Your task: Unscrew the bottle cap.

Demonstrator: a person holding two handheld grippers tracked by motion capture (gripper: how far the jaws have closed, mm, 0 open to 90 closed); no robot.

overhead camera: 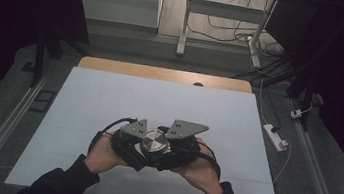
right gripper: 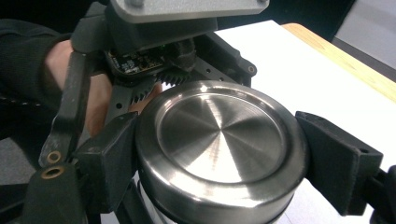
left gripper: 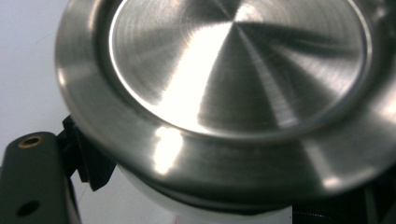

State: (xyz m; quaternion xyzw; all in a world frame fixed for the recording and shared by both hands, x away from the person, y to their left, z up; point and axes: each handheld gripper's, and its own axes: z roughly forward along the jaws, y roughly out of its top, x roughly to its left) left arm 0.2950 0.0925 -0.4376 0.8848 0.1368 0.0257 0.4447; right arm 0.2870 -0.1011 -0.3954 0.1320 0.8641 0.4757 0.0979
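Observation:
A round container with a brushed steel lid (overhead camera: 154, 141) stands near the front middle of the white-covered table. In the right gripper view my right gripper (right gripper: 219, 158) is shut on the lid (right gripper: 219, 140), one black pad (right gripper: 109, 158) against each side of its rim. My left gripper (overhead camera: 140, 153) reaches in from the opposite side, under the lid. In the left gripper view the lid (left gripper: 233, 70) looms close, and a black finger (left gripper: 28, 186) sits against the white body (left gripper: 154, 196) below it; the other finger is hidden. A hand holds each gripper.
A white sheet (overhead camera: 160, 95) covers the table, with a strip of wood (overhead camera: 163, 73) showing along the far edge. A power strip (overhead camera: 275, 137) lies on the floor at the right. Desk legs and cables stand beyond the table.

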